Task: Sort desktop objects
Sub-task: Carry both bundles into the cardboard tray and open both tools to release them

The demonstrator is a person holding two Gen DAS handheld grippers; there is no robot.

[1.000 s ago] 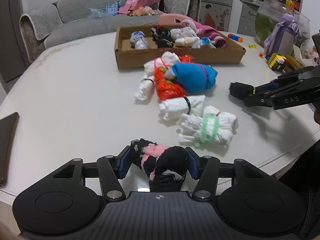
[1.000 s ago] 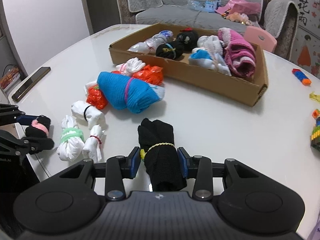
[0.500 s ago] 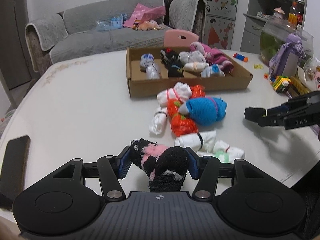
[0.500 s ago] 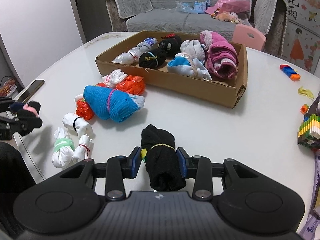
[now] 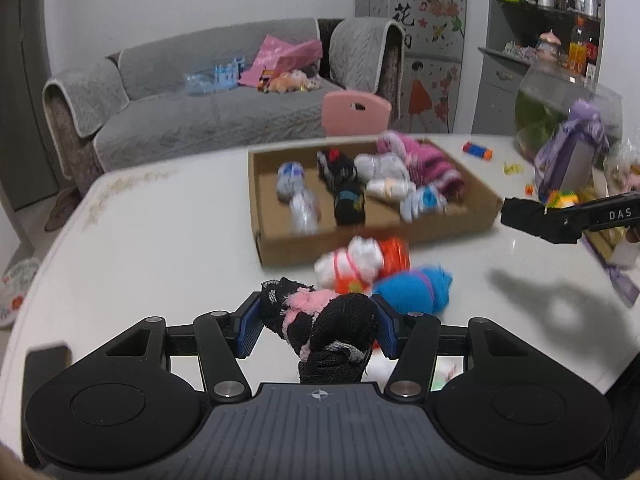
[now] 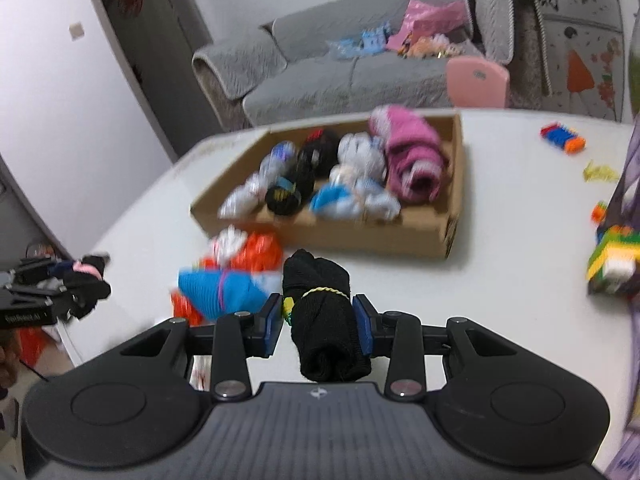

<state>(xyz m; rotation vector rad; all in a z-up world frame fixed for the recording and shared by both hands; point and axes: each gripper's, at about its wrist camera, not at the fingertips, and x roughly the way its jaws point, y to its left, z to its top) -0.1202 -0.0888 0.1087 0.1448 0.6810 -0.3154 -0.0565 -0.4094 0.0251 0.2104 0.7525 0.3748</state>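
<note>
In the left wrist view, the left tongs [image 5: 318, 330] are gripping a black-and-pink sock bundle [image 5: 316, 320] above the tabletop [image 5: 160, 248], short of the cardboard box [image 5: 360, 240]. In the right wrist view, the right tongs [image 6: 319, 330] are clamping a black sock roll [image 6: 322, 316], likewise on the near side of that box [image 6: 320, 236].

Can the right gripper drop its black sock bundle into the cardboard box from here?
Probably yes. The right gripper holds the black sock bundle above the table, and the open-topped cardboard box lies straight ahead with nothing between.
</note>
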